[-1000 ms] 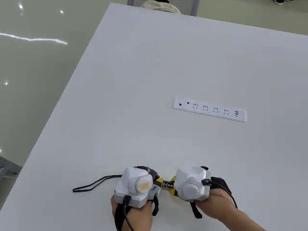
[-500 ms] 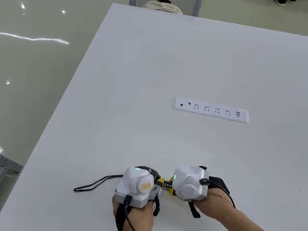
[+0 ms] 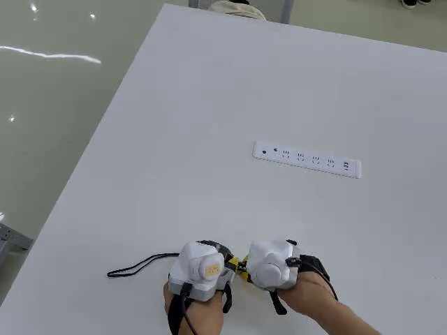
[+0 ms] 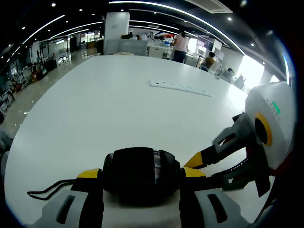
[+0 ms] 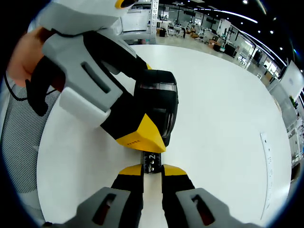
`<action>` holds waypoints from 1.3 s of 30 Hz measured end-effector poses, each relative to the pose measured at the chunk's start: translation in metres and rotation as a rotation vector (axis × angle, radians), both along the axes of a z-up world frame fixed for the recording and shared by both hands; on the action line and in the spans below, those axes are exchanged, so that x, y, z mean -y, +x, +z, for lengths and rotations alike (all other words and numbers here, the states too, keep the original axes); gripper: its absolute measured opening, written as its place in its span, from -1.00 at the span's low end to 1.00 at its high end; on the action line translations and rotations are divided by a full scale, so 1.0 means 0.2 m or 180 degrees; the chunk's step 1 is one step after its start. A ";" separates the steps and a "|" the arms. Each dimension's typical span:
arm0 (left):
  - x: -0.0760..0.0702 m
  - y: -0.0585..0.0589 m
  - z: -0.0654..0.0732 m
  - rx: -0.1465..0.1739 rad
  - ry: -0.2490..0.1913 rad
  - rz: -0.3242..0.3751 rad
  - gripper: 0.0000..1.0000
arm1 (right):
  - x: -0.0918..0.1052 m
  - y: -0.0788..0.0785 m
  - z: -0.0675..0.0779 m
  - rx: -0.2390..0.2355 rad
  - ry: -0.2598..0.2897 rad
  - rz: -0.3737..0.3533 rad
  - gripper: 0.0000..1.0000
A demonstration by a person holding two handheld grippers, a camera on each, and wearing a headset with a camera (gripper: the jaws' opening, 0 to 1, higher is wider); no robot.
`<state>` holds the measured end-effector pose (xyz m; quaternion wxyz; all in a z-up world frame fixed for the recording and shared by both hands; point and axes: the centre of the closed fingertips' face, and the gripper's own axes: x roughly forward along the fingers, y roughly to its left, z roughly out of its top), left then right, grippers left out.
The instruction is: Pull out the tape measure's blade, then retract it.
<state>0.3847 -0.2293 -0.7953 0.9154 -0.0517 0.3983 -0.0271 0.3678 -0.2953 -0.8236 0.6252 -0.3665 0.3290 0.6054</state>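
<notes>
A black tape measure (image 4: 141, 164) sits clamped between the yellow-tipped jaws of my left gripper (image 4: 141, 175), which is shut on its case. Its black wrist strap (image 3: 136, 266) trails left across the white table (image 3: 230, 105). In the right gripper view the case (image 5: 159, 102) is close ahead, and a very short piece of blade (image 5: 152, 167) with a "2" on it sticks out. My right gripper (image 5: 152, 172) is shut on that blade end. In the head view the left gripper (image 3: 222, 268) and right gripper (image 3: 244, 269) nearly touch at the table's near edge.
A white power strip (image 3: 307, 160) lies on the table to the far right of the grippers. The table's left edge (image 3: 105, 132) drops to a glossy floor. A chair back (image 3: 234, 8) stands at the far end. People stand in the distant room (image 4: 181, 42).
My right gripper has slid left toward the left gripper, so the gap between them has narrowed and less blade shows. The left gripper holds still.
</notes>
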 end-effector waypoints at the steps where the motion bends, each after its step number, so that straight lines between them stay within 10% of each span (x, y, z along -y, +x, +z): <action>1: 0.00 0.00 0.00 0.0003 -0.0003 -0.0002 0.22 | 0.00 0.00 0.00 -0.0001 0.0001 0.0004 -0.74; 39: 0.00 0.00 0.00 0.0008 0.0000 -0.0018 0.24 | -0.04 0.00 0.00 -0.0005 -0.0040 0.0019 -0.72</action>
